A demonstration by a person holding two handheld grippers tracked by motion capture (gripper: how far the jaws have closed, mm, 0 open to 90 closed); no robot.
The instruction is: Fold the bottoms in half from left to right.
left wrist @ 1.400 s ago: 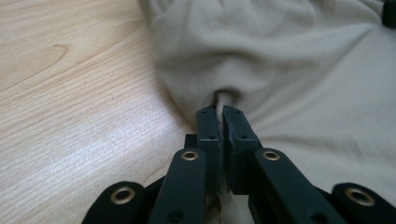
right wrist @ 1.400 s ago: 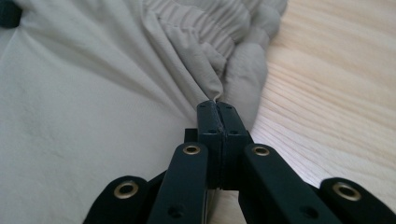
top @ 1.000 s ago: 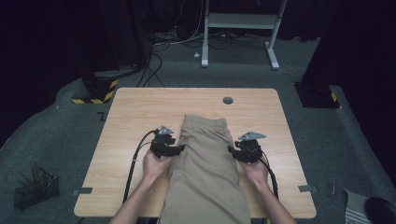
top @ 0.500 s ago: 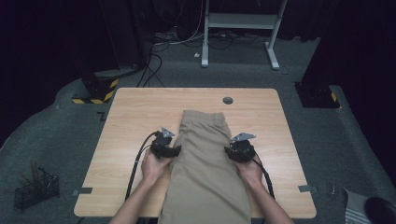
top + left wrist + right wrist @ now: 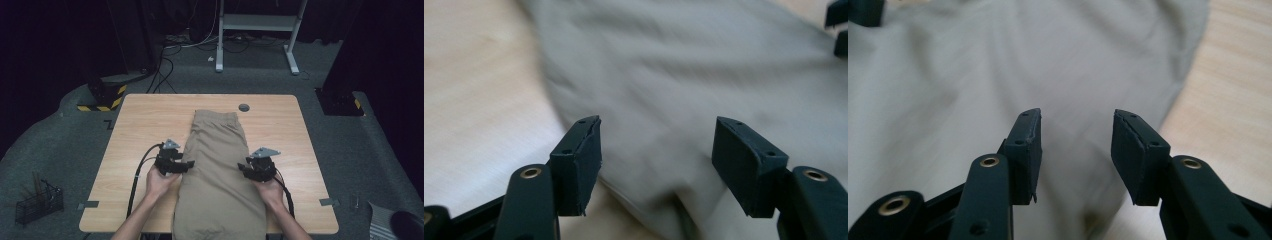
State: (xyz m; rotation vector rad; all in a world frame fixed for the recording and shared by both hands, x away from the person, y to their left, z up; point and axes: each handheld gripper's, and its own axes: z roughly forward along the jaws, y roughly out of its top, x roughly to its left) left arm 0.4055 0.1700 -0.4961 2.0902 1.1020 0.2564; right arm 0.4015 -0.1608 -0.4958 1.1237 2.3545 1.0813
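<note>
Khaki trousers (image 5: 218,165) lie folded lengthwise down the middle of the wooden table (image 5: 145,120), waistband at the far end, legs running over the near edge. My left gripper (image 5: 189,164) sits at the cloth's left edge, pointing inward. In the left gripper view the left gripper (image 5: 656,150) is open over the trousers (image 5: 684,75), its jaws just having opened further, nothing pinched. My right gripper (image 5: 242,168) faces it from the right edge. The right gripper (image 5: 1075,150) has also just been opening; only flat cloth (image 5: 973,75) lies beyond its gap.
A round cable grommet (image 5: 244,107) sits near the table's far edge. On the floor are a black wire basket (image 5: 37,202) at the left, a yellow-black striped base (image 5: 102,97), loose cables and a white desk frame (image 5: 257,22) behind.
Both hands have drawn slightly back toward the person along the trousers' sides. The right gripper, which had edged inward half a second ago, now sits back at the edge. The trousers lie as before.
</note>
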